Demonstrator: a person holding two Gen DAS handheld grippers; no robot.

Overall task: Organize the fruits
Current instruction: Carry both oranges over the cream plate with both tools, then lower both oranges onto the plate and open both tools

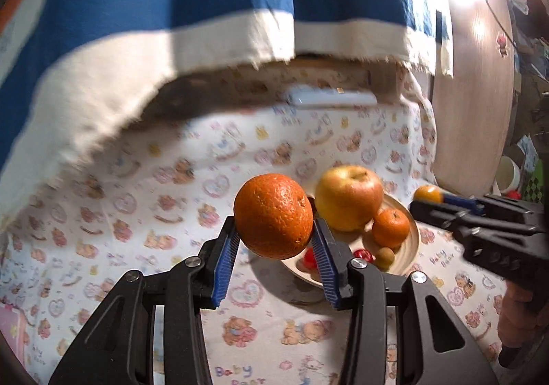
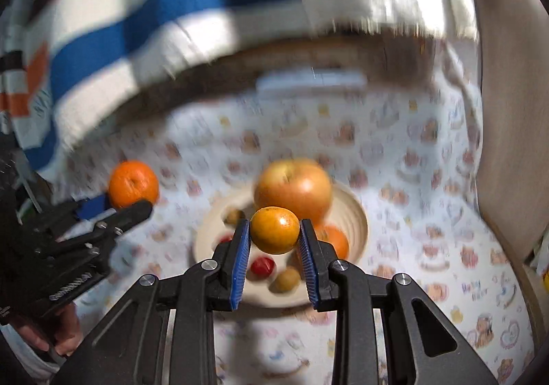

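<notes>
Bear-printed cloth (image 1: 137,213) covers the worktop, with a striped blanket (image 1: 137,7) hanging along the far side and a pale bowl (image 2: 357,213) in the middle. One left hand-held gripper (image 1: 274,241) clamps a large orange (image 1: 274,215); the right hand-held gripper (image 2: 274,237) clamps a small mandarin (image 2: 274,230) over the bowl. Both are firm and roundish (likely to roll if set down carelessly), so gripping across the widest part suits. An apple (image 2: 293,191) fills the bowl's far side; free room lies near and left.

Bear-print tablecloth (image 1: 144,199) below a striped blanket (image 1: 144,7)
</notes>
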